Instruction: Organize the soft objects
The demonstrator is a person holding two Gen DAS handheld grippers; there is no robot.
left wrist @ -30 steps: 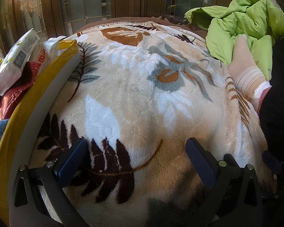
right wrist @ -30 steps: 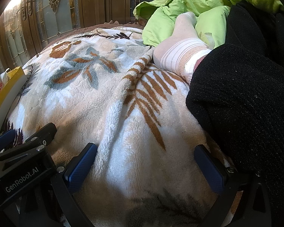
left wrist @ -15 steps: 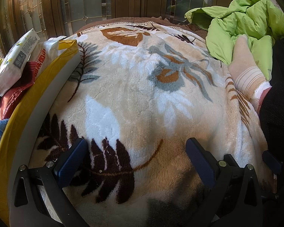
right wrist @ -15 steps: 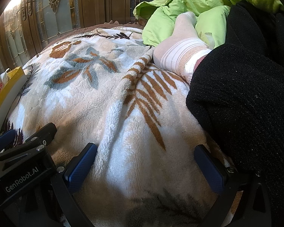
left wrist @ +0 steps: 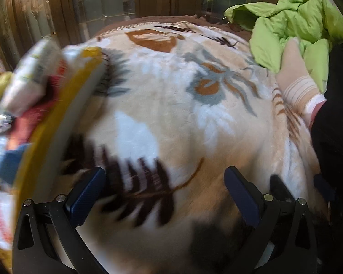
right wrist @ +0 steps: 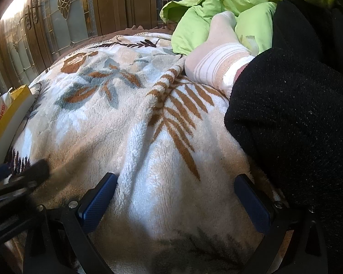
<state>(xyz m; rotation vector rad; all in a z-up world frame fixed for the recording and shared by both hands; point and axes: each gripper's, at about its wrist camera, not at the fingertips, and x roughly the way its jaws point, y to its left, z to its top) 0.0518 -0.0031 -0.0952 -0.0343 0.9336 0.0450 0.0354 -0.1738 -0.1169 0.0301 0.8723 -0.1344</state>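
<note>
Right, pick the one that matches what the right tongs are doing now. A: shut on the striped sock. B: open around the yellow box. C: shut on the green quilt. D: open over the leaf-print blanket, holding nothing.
D: the right tongs stand with jaws wide apart above the leaf-print blanket, nothing between them; the striped sock and green quilt lie farther off.

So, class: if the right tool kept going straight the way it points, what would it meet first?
Most likely the leaf-print blanket, whose raised fold lies straight ahead between the open right tool's fingers; the striped sock sits farther off, though depth is unclear.
</note>
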